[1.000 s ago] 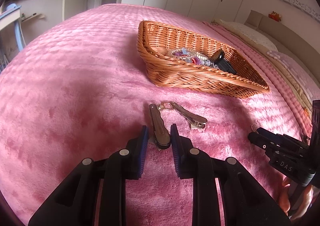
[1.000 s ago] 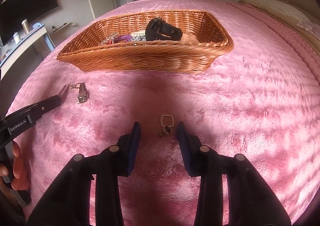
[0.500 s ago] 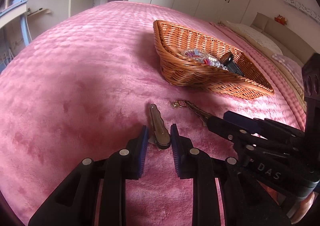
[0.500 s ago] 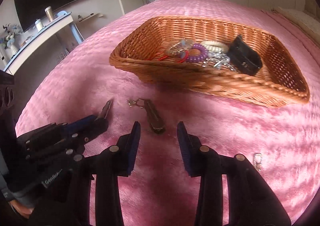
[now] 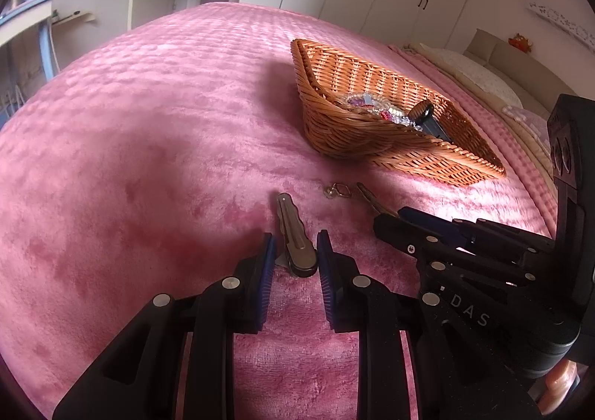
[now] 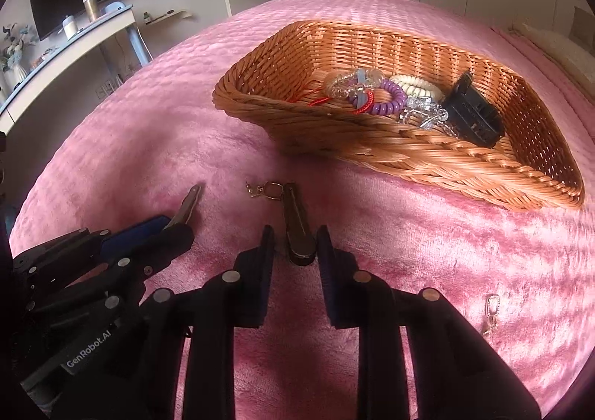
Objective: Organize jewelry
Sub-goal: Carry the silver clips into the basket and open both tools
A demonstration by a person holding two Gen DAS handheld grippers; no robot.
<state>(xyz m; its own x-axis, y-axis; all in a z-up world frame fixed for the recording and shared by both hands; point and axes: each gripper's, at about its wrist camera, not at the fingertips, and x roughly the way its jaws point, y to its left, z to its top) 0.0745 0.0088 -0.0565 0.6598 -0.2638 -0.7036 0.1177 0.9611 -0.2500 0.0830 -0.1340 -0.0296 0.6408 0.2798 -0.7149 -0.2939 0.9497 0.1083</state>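
Observation:
Two bronze hair clips lie on the pink bedspread. My left gripper (image 5: 295,252) is open with one clip (image 5: 293,234) between its fingertips. My right gripper (image 6: 295,247) is open around the other clip (image 6: 297,230); the first clip shows to its left (image 6: 187,206). A small gold earring (image 6: 266,189) lies just beyond the clips, also in the left wrist view (image 5: 336,190). A second earring (image 6: 491,310) lies to the right. The wicker basket (image 6: 427,160) holds bracelets (image 6: 368,93) and a black hair claw (image 6: 472,115).
The right gripper's body (image 5: 465,256) crosses the left wrist view at right; the left gripper's body (image 6: 93,264) sits close at left in the right wrist view. A desk (image 6: 67,44) stands beyond the bed's left edge. Pillows (image 5: 479,74) lie far right.
My right gripper swung left from the earring to the second hair clip and now straddles it, close beside my left gripper. The left gripper stays around its clip.

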